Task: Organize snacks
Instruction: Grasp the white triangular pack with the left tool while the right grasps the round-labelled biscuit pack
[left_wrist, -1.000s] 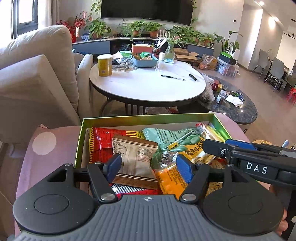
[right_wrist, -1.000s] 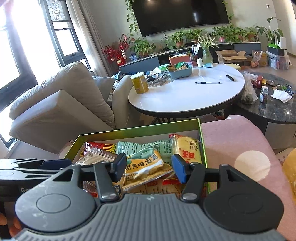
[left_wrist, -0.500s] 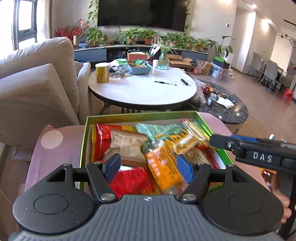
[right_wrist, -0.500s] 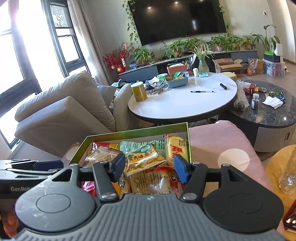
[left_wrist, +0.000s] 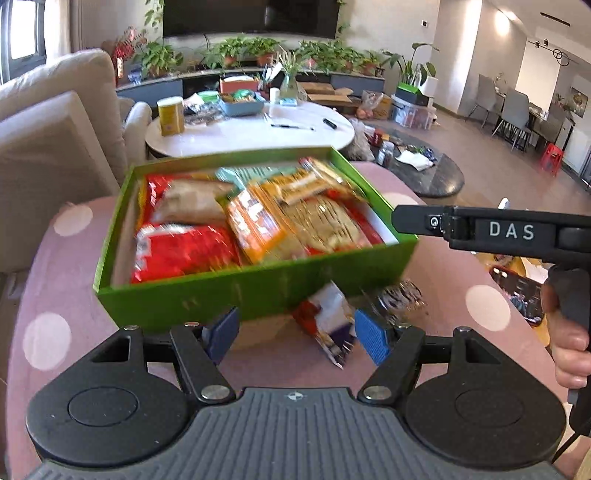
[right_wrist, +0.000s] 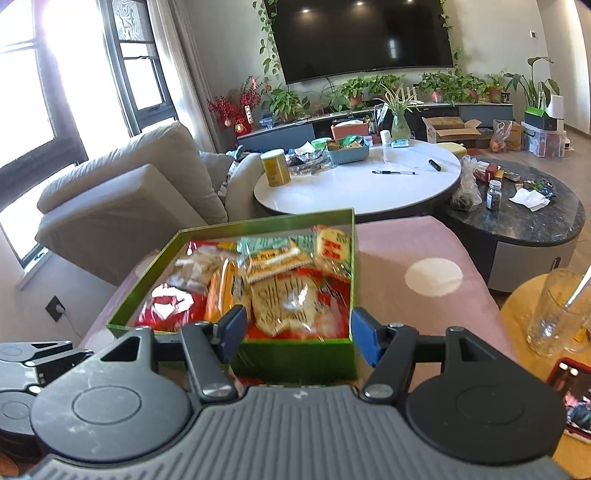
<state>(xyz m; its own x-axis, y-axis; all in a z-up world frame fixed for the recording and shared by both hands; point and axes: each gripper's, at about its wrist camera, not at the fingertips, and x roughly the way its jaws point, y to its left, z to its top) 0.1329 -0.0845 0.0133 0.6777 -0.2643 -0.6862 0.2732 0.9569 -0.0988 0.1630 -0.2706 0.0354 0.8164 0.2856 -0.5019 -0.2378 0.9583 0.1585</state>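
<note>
A green box (left_wrist: 236, 291) full of snack packets stands on a pink dotted cushion (left_wrist: 59, 266); it also shows in the right wrist view (right_wrist: 295, 356). A red, white and purple packet (left_wrist: 327, 319) lies on the cushion in front of the box, with a shiny crinkled packet (left_wrist: 400, 297) beside it. My left gripper (left_wrist: 297, 334) is open and empty just above that loose packet. My right gripper (right_wrist: 297, 334) is open and empty before the box's near wall; its body (left_wrist: 491, 230) shows to the right in the left wrist view.
A beige sofa (right_wrist: 122, 195) stands to the left. A white round table (right_wrist: 354, 188) with a yellow can (right_wrist: 275, 168) and a dark low table (right_wrist: 517, 210) lie beyond. A glass (right_wrist: 554, 314) and a phone (right_wrist: 574, 395) sit on a wooden stand at right.
Both grippers have pulled back and up from over the box, staying open. The box's near wall and the loose packets in front of it have come into view.
</note>
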